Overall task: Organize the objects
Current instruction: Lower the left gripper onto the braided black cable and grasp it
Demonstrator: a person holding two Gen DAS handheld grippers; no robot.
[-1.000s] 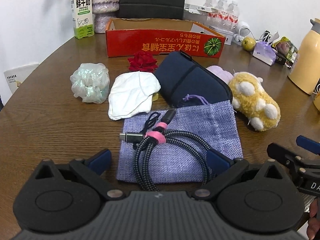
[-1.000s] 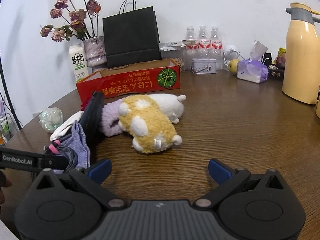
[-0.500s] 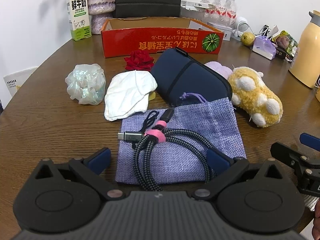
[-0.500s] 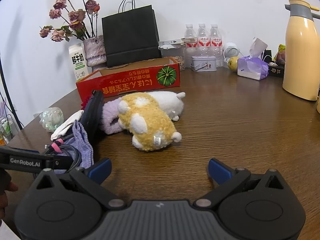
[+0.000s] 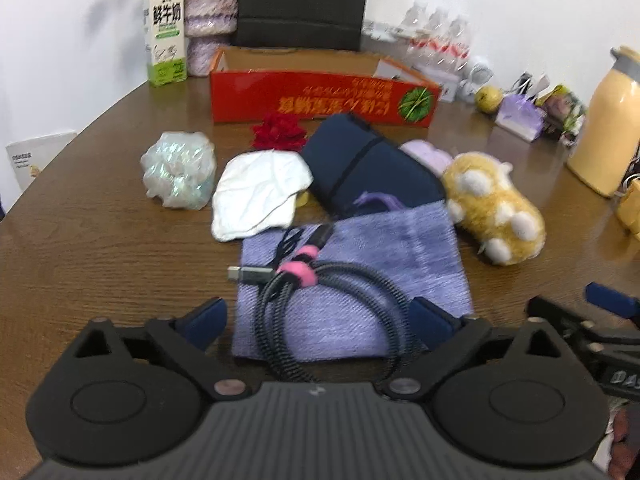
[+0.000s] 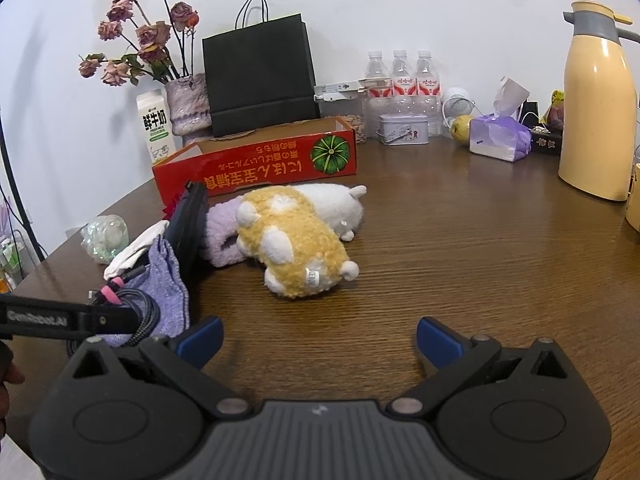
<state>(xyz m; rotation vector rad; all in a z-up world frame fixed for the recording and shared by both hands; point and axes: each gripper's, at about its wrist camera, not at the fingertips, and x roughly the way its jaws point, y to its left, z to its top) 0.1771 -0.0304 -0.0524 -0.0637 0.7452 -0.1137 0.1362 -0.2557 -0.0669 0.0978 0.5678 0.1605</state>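
On the left side of the brown wooden counter (image 5: 100, 240) lies a crumpled iridescent plastic ball (image 5: 178, 176), and just beside it to the right a white cloth (image 5: 256, 196). Behind the cloth sits a red fabric flower (image 5: 279, 131), close to the front wall of a red cardboard box (image 5: 320, 100).

The left claw (image 5: 316, 316) is spread wide and grips nothing. Between its blue fingertips (image 5: 204, 316) lies the near part of a coiled braided cable (image 5: 332, 292), bound by a pink strap (image 5: 298, 270); the cable rests on a flat purple drawstring pouch (image 5: 384, 248). The far edge of the pouch touches a dark blue case (image 5: 368, 172). Right of the case are a pale purple plush (image 5: 426, 154) and a yellow plush toy (image 5: 494, 210), the latter just beside the pouch's right edge.

The right claw (image 6: 318, 340) is also spread wide and empty, above bare wood; the yellow toy lies ahead of it, somewhat to the left, with a white plush (image 6: 336, 204) behind.

Along the white wall stand a milk carton (image 5: 165, 54), a vase of dried roses (image 6: 188, 104), a black paper bag (image 6: 260, 76), water bottles (image 6: 402, 76), a tissue pack (image 6: 500, 136) and a cream thermos jug (image 6: 594, 108).
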